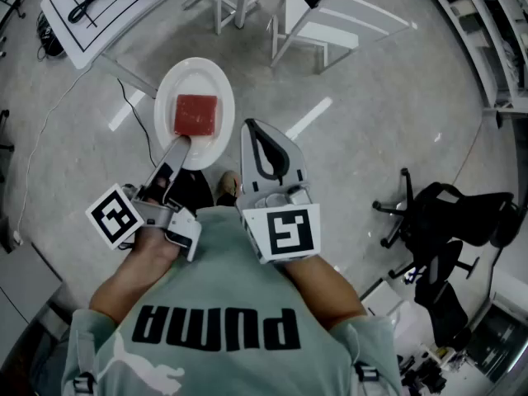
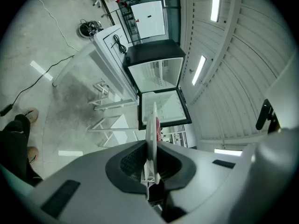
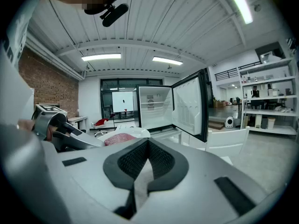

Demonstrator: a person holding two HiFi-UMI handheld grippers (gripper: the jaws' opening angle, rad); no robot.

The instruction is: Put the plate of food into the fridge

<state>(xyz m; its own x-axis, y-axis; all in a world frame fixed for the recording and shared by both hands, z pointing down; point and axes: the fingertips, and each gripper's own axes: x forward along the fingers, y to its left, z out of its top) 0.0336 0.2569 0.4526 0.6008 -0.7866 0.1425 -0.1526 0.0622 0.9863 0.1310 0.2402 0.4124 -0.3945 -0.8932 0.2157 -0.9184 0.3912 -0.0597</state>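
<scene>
Left gripper (image 1: 183, 143): clamped on the near rim of the plate (image 1: 213, 79) and carrying it alone. With only one edge pinched, the plate could sag or twist out if the wrist rolls.
Plate: held in the air in front of the person, about level (the left gripper view sees it edge-on), not yet in the fridge.
Food (image 1: 196, 115): a red slab at the plate's middle, apparently lying loose. A dip away from the jaws would likely slide it off the far rim.
Right gripper (image 1: 253, 127): just right of the plate and not touching it, jaws together on nothing. It gives no support, and a stray swing could knock the rim.
White chairs (image 1: 318, 33): on the floor beyond the plate. Walking on with eyes on the food risks a bump.
Fridge (image 3: 155, 107): beyond the plate and open, its shelves looking bare.
Fridge door (image 3: 191, 107): beyond the plate and to its right, swung out. The far rim could clip the door edge or a shelf lip going in, and that jolt could break the pinch.
</scene>
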